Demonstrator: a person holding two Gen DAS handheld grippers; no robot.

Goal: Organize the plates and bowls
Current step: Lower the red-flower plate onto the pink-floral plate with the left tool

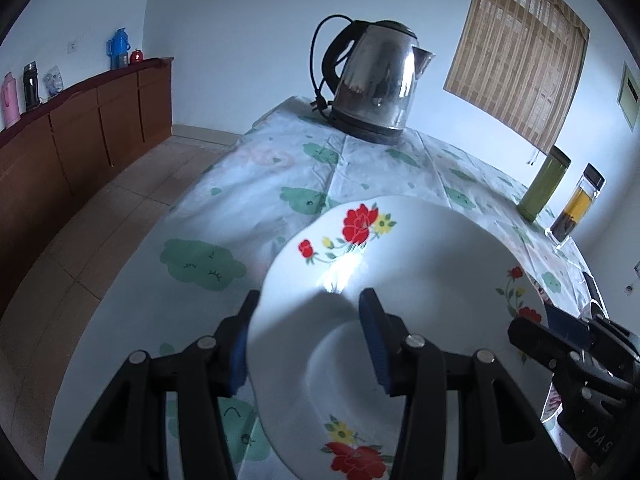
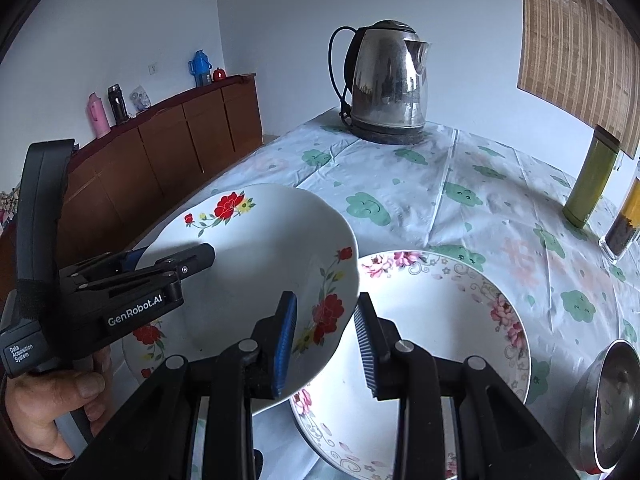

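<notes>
Above pink-flowered plate (image 2: pixel 460 320), left gripper (image 1: pixel 308 344) and right gripper (image 2: pixel 326 344) each clamp red-flowered plate (image 2: pixel 256 264) rim; uneven tilt risks slip, chipping.

A table (image 2: pixel 460 200) draped in a white cloth printed with green clouds is carrying a steel kettle (image 2: pixel 390 84) at its far edge; a green flask (image 2: pixel 592 180) and a glass tea bottle (image 2: pixel 624 220) are standing at right; a pink-flowered plate (image 2: pixel 460 320) and a steel bowl (image 2: pixel 612 408) are lying near the front.

1. Steel electric kettle (image 2: pixel 390 84) is blocking the far table edge.
2. Green cylindrical flask (image 2: pixel 592 182) and glass tea bottle (image 2: pixel 624 220) are obstructing the right side.
3. Floral tablecloth (image 2: pixel 400 184) between them is lying open.
</notes>
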